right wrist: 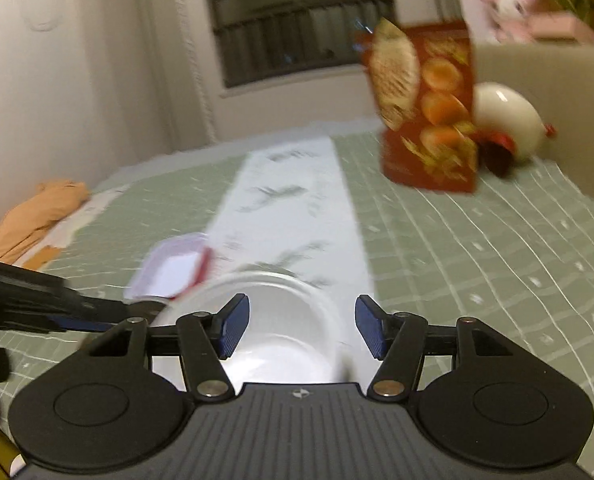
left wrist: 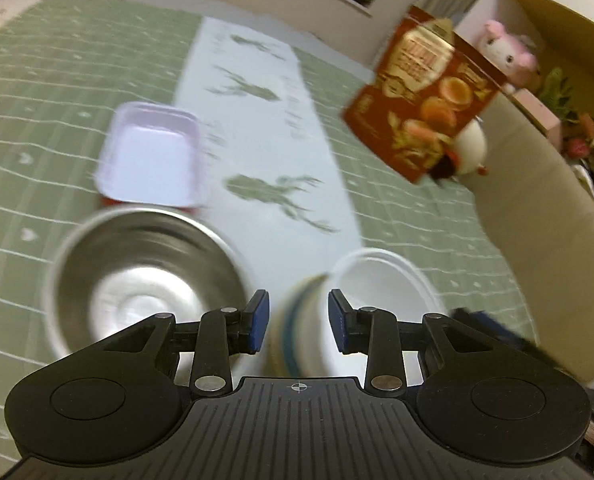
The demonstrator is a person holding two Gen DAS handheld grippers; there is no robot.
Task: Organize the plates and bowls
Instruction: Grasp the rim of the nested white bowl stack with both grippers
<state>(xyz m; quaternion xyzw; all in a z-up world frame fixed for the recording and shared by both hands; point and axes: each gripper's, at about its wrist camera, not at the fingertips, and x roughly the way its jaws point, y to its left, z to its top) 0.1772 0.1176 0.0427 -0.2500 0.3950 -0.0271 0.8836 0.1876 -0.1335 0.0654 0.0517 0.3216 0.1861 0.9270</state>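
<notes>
A white bowl [left wrist: 381, 284] with a teal-striped outer wall hangs close in front of my left gripper [left wrist: 298, 322]. That gripper is shut on the bowl's left wall, one blue pad outside and one inside. In the right wrist view the same white bowl [right wrist: 281, 312] lies under my right gripper [right wrist: 302, 330]. This gripper is open, with the bowl's right wall between its pads and untouched. A steel bowl [left wrist: 145, 280] stands to the left on the green cover. Behind it is a pale rectangular tray [left wrist: 153, 156], also seen as the tray [right wrist: 173, 272].
A red snack box [left wrist: 421, 96] stands at the back right with a white plush toy [left wrist: 471, 144] behind it. The bed's beige side wall [left wrist: 537, 208] curves along the right. An orange cloth [right wrist: 37, 216] lies at the far left. The left gripper's arm [right wrist: 57, 308] crosses the left edge.
</notes>
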